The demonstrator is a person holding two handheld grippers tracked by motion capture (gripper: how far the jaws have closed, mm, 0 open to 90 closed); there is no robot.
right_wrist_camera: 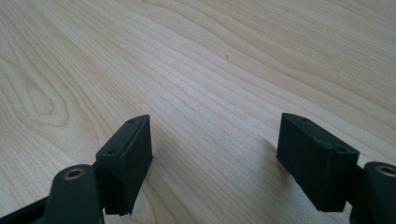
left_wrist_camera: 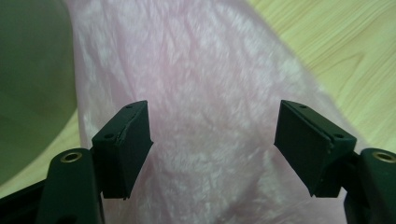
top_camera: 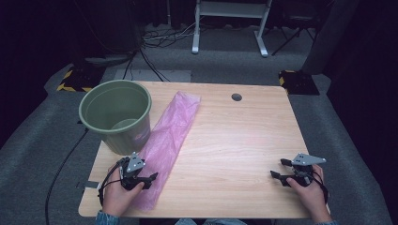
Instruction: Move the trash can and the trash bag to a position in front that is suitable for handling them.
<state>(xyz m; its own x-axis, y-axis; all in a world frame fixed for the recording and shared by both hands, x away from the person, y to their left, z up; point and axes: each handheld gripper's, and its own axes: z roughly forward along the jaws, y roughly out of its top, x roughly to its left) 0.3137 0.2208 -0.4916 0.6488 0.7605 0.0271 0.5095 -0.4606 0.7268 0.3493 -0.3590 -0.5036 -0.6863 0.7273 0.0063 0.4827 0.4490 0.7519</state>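
Hand-held grippers, two, both spread wide: left hand-held gripper point(top_camera: 149, 179) over one pink bag point(top_camera: 171, 136), right hand-held gripper point(top_camera: 279, 169) beside it

The left hand-held gripper point(left_wrist_camera: 215, 140) is hanging low over a pink plastic bag point(left_wrist_camera: 205, 79), its two black jaws standing wide apart with the crinkled film showing between them and neither jaw visibly pinching it. The bag is lying flat and stretching away from the jaws toward the top of the picture. To the left of the bag, a blurred green bin point(left_wrist_camera: 32, 79) is standing just beside its edge. To the right of the bag, the light wooden table point(left_wrist_camera: 336, 42) is showing bare grain.
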